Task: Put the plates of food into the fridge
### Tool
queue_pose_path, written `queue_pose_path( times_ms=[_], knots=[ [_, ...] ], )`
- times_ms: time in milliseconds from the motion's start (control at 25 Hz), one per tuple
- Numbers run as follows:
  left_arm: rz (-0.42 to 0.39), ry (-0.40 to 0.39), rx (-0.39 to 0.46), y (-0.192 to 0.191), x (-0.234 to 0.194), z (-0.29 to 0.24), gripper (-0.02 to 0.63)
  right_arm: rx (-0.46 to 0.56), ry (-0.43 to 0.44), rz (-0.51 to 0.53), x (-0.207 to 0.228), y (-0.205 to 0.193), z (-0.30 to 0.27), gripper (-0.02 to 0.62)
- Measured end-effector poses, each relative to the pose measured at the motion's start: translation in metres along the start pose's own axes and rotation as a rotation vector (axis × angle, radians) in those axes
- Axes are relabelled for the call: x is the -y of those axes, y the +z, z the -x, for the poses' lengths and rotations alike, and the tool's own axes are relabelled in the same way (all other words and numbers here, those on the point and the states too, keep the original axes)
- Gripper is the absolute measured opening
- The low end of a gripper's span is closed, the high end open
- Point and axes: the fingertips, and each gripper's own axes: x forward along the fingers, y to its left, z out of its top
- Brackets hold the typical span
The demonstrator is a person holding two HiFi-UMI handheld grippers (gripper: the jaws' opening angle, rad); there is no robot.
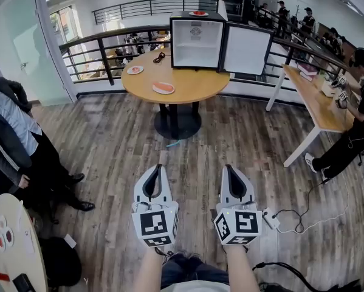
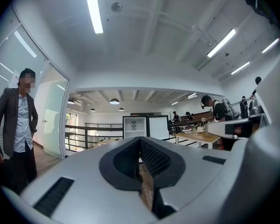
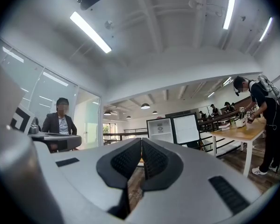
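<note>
A small white fridge (image 1: 197, 41) stands on the far side of a round wooden table (image 1: 188, 81), its door (image 1: 247, 49) swung open to the right. One plate of pink food (image 1: 163, 87) lies near the table's front edge. A second plate (image 1: 135, 70) sits at the table's left, and a third (image 1: 199, 13) rests on top of the fridge. My left gripper (image 1: 158, 167) and right gripper (image 1: 228, 168) hang side by side over the wood floor, well short of the table. Both are shut with nothing between them. The fridge (image 2: 134, 126) shows far off past the left gripper's (image 2: 140, 141) closed jaws, and the fridge (image 3: 161, 129) likewise past the right gripper (image 3: 141, 143).
A person in a dark jacket (image 1: 11, 139) stands at the left. Another person (image 1: 352, 132) works at a long wooden desk (image 1: 318, 99) on the right. A power strip with cables (image 1: 271, 218) lies on the floor by my right gripper. A black railing (image 1: 103, 50) runs behind the table.
</note>
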Motion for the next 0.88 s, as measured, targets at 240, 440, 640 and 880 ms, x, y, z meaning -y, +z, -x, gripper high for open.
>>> queue_pose_path(
  times_ms=[240,440,640,880],
  knots=[
    [0.003,0.026,-0.004,-0.003,0.011,0.001,0.006,-0.01,0.025,-0.005,0.015,-0.003,0.002,0.013],
    [-0.007,0.058,-0.016,-0.005,0.006,0.001,0.006,-0.024,0.056,-0.017,0.016,-0.007,-0.001,0.012],
    [-0.012,0.097,-0.025,-0.008,-0.01,-0.007,0.006,-0.036,0.074,-0.028,0.016,-0.013,-0.016,0.012],
    [-0.002,0.11,-0.035,-0.016,-0.02,-0.037,0.006,-0.046,0.083,-0.024,0.022,-0.02,-0.046,0.013]
  ],
)
